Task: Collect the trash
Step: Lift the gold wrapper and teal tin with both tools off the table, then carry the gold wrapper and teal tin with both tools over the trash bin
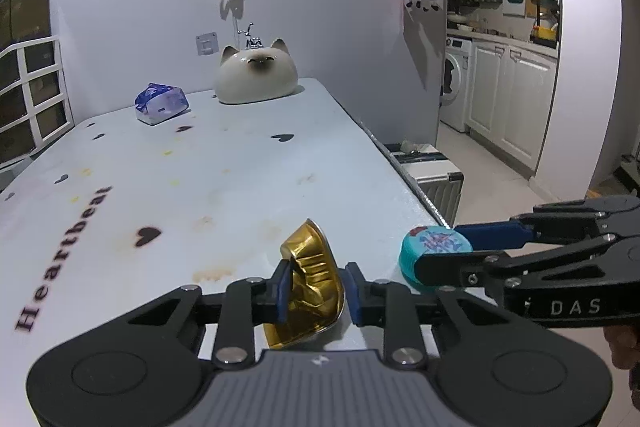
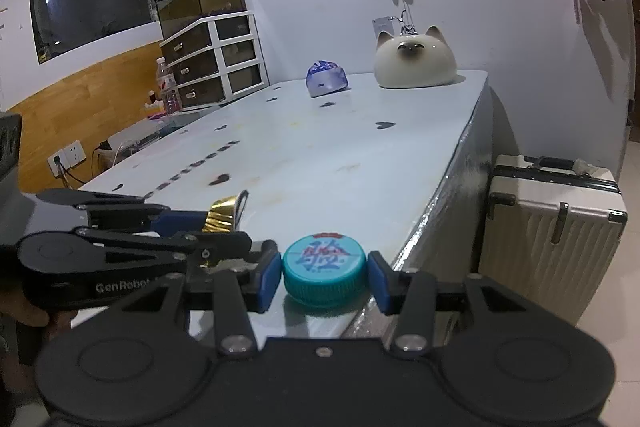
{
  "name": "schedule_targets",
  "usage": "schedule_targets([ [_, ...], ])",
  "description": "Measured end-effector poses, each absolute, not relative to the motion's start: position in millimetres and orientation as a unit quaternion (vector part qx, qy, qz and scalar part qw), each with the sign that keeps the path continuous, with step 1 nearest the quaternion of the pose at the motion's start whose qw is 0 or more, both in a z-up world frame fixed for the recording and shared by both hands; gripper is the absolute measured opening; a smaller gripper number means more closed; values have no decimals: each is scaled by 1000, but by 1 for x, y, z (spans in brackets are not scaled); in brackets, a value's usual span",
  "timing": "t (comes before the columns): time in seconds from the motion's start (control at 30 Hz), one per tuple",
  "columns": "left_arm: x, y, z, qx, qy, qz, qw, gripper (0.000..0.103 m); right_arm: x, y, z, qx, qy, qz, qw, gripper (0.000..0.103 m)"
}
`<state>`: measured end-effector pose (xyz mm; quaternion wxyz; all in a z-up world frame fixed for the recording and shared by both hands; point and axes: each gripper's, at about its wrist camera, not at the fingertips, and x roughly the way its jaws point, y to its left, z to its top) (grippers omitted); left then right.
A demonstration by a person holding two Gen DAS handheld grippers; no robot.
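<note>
Your left claw is pinched on the crumpled gold foil cup, tipped on its side at the near edge of the pale heart-printed surface; the squeeze has dented its wall, so the hold looks firm enough to lift. At about 3 o'clock from it, your right claw stands part-open around the teal plastic bottle cap, which lies flat by the surface's right edge; its blue pads sit just beside the cap's rim, and I can't tell whether they touch. Both pieces of trash sit close together, so each hand takes one. Close the right claw before raising.
</note>
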<state>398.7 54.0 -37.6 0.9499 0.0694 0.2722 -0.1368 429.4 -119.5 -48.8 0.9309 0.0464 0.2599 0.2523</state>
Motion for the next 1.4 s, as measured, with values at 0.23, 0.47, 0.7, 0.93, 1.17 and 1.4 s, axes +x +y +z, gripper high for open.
schedule_targets([
  [0.23,373,57,-26,53,259,-128,956,24,408,-119,-35,44,252,250,934,47],
  [0.47,341,69,-18,27,259,-105,960,24,379,-115,-23,38,243,250,936,47],
  [0.7,298,78,-12,5,255,-85,963,24,344,-112,-14,32,236,244,940,47],
  [0.93,257,75,-5,-3,247,-81,966,24,304,-120,-4,28,224,234,946,47],
  [1.17,218,61,4,-2,231,-84,969,24,260,-136,6,33,206,223,952,47],
  [1.4,180,34,11,3,215,-94,972,24,216,-162,11,33,191,202,960,47],
])
